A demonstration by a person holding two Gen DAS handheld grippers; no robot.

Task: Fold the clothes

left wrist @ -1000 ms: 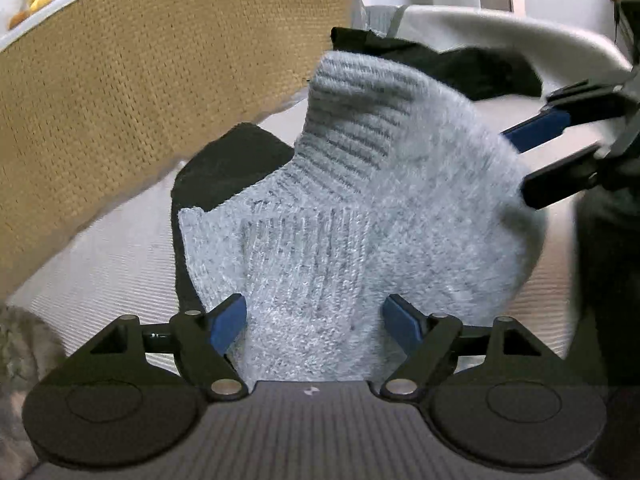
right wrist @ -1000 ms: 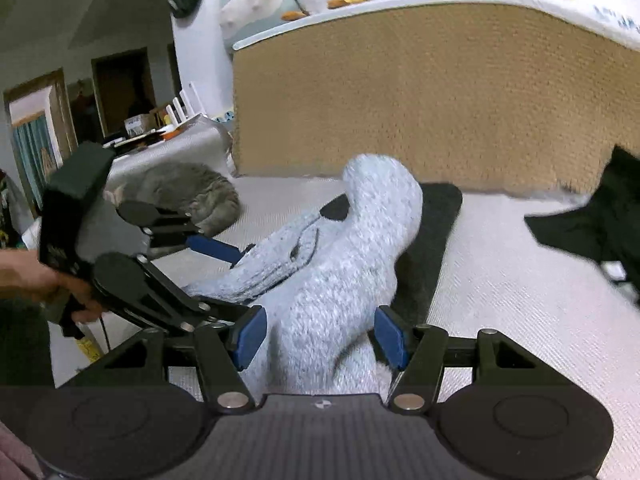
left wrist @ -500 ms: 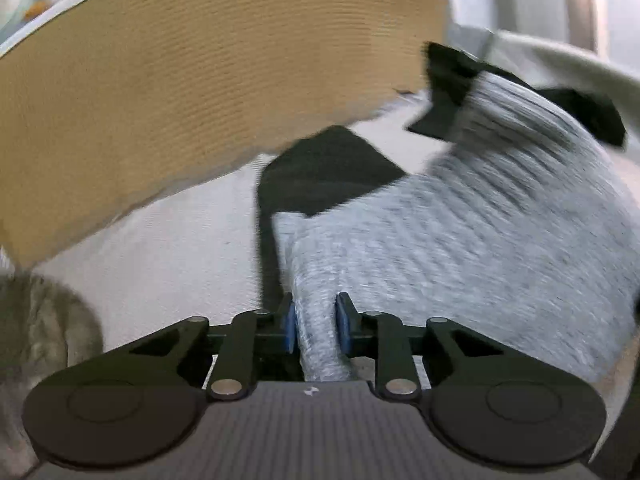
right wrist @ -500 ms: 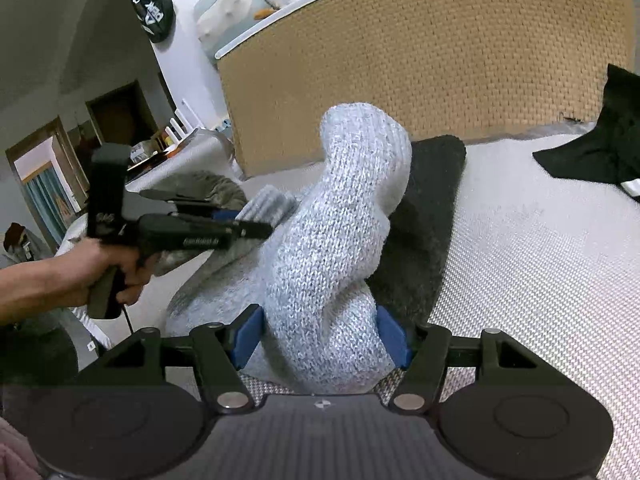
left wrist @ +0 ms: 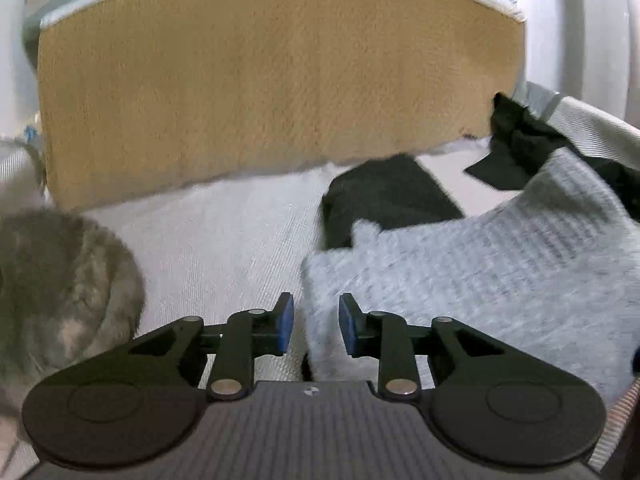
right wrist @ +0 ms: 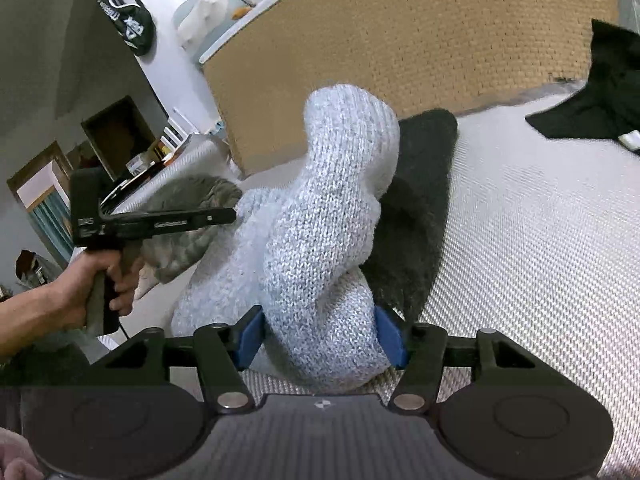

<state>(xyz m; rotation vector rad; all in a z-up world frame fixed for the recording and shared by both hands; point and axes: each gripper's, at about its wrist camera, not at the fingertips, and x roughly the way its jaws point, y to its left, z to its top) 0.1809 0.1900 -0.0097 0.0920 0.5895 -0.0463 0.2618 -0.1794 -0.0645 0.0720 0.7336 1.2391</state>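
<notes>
Right wrist view: right gripper (right wrist: 320, 336) clenched on bunched grey sock (right wrist: 320, 248), sock raised over dark sock (right wrist: 416, 216) on bed (right wrist: 520, 240). Left gripper (left wrist: 316, 326) opening, sock edge between pads, loose. Fold unfinished; black garment (right wrist: 600, 96) untouched.

Pale grey knitted sock (right wrist: 320, 248), bunched upright, over dark sock (right wrist: 416, 208)

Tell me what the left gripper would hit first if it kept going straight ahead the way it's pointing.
Probably the grey sock: its edge already lies between the opening fingers of the left gripper. Past that come the dark sock and the tan panel, though depth is unclear.
</notes>
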